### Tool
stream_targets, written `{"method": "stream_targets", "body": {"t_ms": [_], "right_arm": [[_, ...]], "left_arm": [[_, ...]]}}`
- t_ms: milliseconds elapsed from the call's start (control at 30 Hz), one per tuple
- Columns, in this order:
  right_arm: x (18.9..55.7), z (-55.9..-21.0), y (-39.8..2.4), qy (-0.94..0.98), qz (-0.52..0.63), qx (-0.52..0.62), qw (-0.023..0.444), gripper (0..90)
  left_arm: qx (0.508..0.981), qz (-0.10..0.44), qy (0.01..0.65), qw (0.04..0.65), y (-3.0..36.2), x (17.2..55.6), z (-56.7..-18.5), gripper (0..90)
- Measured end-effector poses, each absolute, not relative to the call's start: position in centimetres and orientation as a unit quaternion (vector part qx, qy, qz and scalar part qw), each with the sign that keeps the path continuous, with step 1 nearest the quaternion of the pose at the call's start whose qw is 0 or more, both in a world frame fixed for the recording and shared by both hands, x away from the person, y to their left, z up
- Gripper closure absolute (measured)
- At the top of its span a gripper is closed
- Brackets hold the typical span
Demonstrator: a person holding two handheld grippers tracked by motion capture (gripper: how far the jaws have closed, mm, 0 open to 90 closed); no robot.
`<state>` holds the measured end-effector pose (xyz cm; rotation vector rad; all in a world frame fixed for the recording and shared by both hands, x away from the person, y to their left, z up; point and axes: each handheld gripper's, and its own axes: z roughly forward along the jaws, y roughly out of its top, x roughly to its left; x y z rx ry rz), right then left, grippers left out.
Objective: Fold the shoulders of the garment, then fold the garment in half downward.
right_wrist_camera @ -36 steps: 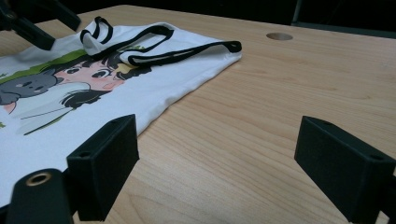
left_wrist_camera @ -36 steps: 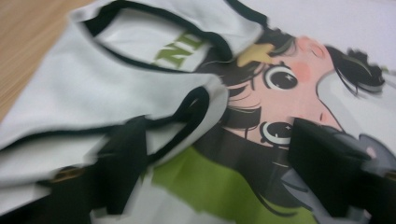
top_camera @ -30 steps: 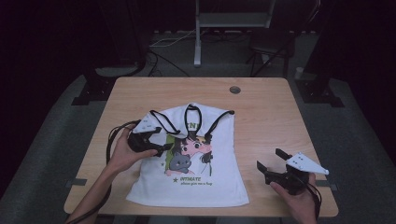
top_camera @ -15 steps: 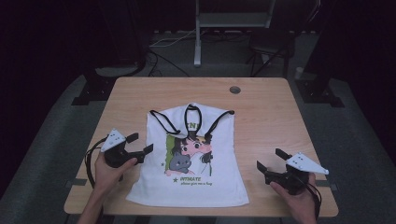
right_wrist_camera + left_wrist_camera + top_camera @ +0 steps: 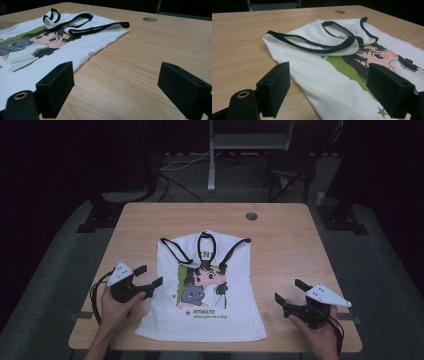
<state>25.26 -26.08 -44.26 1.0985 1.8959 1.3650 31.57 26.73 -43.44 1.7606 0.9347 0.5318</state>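
A white T-shirt (image 5: pixel 207 290) with black trim and a cartoon print lies flat on the wooden table (image 5: pixel 280 240), its sleeves folded inward over the chest. My left gripper (image 5: pixel 148 275) sits open at the shirt's left edge, nothing between its jaws. The left gripper view has the folded left sleeve (image 5: pixel 317 42) ahead of the open left gripper (image 5: pixel 334 87). My right gripper (image 5: pixel 289 291) rests open on bare wood to the right of the shirt's hem. In the right gripper view the shirt (image 5: pixel 50 47) lies to the left of the open right gripper (image 5: pixel 120 87).
A round cable hole (image 5: pixel 251 216) is set in the table near the far edge. Beyond the table are a metal stand (image 5: pixel 212 155) and dark furniture on the floor. Bare wood surrounds the shirt on both sides.
My left gripper has let go of the left sleeve, now folded over the shirt, and pulled back left to the shirt's edge. The right gripper has stayed put.
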Motion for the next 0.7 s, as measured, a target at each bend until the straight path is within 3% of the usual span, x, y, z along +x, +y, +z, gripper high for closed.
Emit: {"method": "stream_targets", "body": {"t_ms": [400, 700], "right_arm": [[27.0, -43.8, -25.5, 0.706, 0.519, 0.414, 0.248, 13.0], [31.7, -41.6, -24.3, 0.720, 0.512, 0.406, 0.232, 13.0]], "left_arm": [[0.734, 0.211, 0.406, 0.501, 27.6, 35.7, -42.3, 19.4], [0.752, 0.206, 0.419, 0.464, 27.2, 40.7, -41.9, 19.4]]}}
